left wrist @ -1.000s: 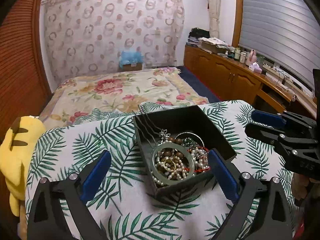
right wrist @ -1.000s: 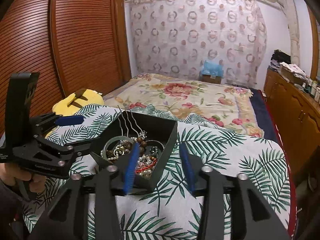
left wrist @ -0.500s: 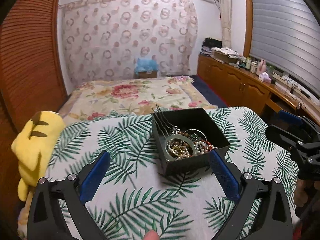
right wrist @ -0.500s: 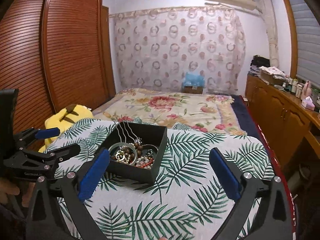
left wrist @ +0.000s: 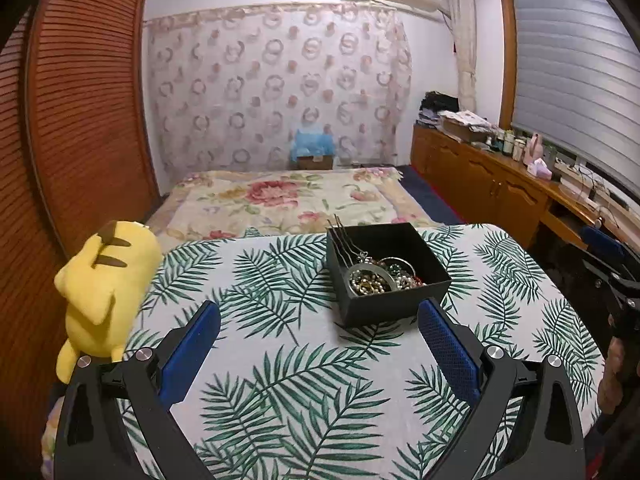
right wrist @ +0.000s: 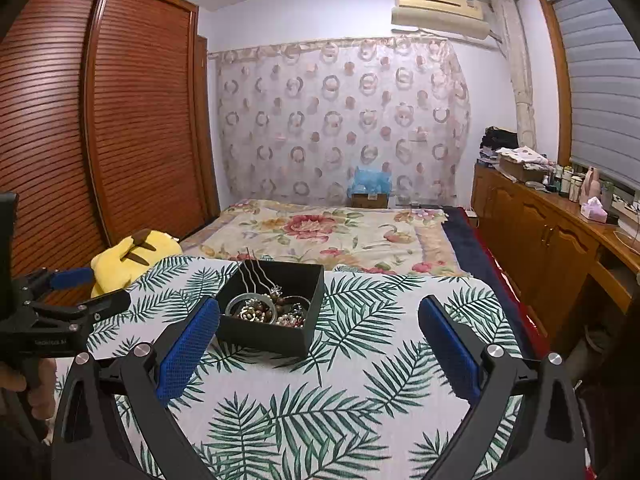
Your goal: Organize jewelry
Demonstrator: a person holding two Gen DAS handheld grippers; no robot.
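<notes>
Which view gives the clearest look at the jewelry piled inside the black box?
The left wrist view: it looks down into the black box, so the jewelry shows as a ring, beads and hairpins. In the right wrist view the jewelry sits lower behind the box's near wall, and a blue jaw pad overlaps the box's corner.

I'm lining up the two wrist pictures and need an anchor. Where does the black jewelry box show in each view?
Left wrist view: the black jewelry box sits right of centre on the palm-leaf cloth, just beyond the right-hand blue pad.
Right wrist view: the box sits left of centre, just beyond the left-hand blue pad.
Shared landmark: the yellow plush toy at the cloth's left edge.
</notes>
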